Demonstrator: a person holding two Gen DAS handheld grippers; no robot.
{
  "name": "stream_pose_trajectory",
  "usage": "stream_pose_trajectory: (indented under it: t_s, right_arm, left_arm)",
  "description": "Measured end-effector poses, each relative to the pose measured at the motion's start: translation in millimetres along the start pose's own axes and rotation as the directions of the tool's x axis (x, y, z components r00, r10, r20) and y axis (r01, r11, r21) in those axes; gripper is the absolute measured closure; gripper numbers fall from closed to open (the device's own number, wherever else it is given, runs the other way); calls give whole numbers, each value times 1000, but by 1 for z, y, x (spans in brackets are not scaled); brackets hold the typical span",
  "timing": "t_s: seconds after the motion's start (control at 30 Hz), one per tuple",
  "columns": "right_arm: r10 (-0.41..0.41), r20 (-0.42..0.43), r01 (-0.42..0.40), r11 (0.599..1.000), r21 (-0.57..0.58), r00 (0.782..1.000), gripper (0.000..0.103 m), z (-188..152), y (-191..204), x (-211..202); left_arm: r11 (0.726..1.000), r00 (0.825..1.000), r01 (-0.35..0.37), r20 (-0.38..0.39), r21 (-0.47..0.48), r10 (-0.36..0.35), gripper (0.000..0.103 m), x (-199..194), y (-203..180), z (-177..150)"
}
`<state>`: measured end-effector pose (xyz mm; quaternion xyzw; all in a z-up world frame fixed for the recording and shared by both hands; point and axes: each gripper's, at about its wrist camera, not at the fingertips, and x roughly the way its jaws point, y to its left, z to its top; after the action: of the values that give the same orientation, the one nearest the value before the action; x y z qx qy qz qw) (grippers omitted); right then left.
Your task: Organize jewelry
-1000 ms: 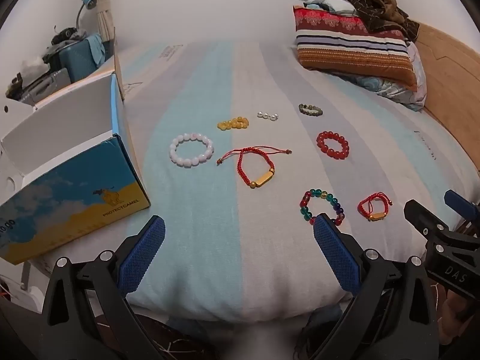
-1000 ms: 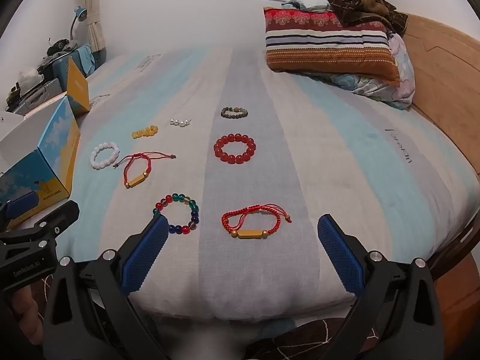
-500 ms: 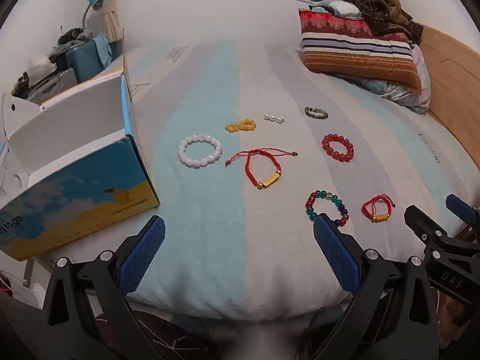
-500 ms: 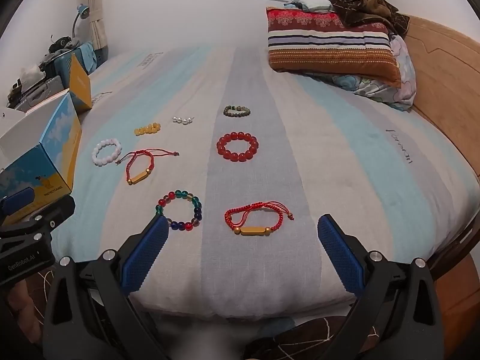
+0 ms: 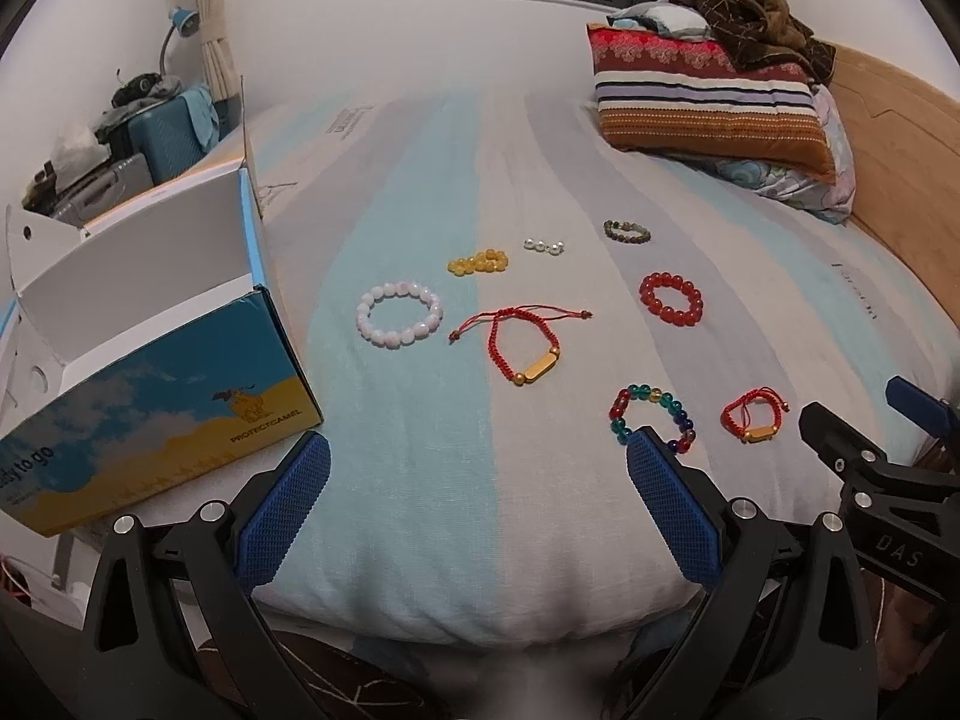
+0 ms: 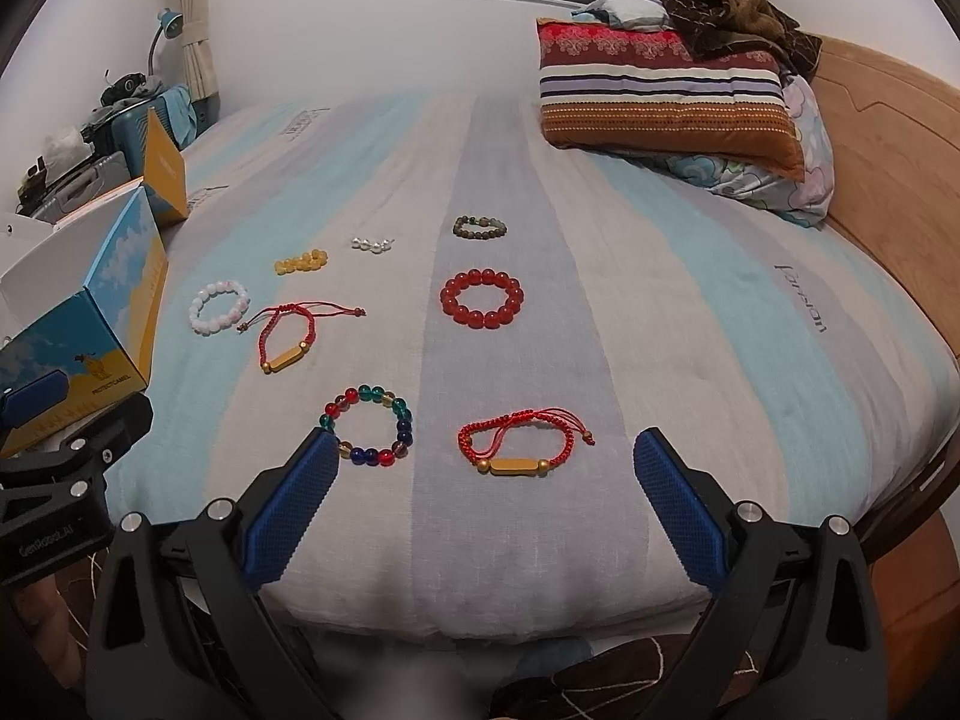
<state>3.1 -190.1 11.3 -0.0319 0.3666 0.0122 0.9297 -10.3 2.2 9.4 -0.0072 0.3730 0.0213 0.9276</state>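
Several bracelets lie on the striped bedspread. A white bead bracelet (image 5: 399, 314), a yellow bead string (image 5: 478, 262), small pearls (image 5: 543, 245), a dark bead bracelet (image 5: 626, 231), a red bead bracelet (image 6: 482, 299), a red cord bracelet with gold bar (image 5: 525, 345), a multicolour bead bracelet (image 6: 371, 425) and a second red cord bracelet (image 6: 521, 446) are spread out. An open blue-and-yellow box (image 5: 138, 354) stands at the left. My left gripper (image 5: 477, 498) hangs open at the bed's near edge. My right gripper (image 6: 486, 501) is open too, just short of the second cord bracelet.
A striped pillow (image 6: 666, 102) with a brown blanket (image 6: 720, 6) on top lies at the far right by the wooden bed frame (image 6: 888, 168). Suitcases and clutter (image 5: 138, 126) stand beyond the box at the left.
Both grippers have drawn back and risen a little from the bed, so the bracelets and box sit slightly farther off. Both stay open; no bracelet has moved.
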Motion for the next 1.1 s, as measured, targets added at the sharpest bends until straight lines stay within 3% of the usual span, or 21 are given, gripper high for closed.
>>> stream_pose_trajectory:
  t_s: [1.1]
  right_arm:
    - [7, 19, -7, 1000, -3, 1000, 9, 4, -2, -5]
  left_arm:
    - [1000, 1000, -9, 1, -7, 9, 6, 1, -1, 2]
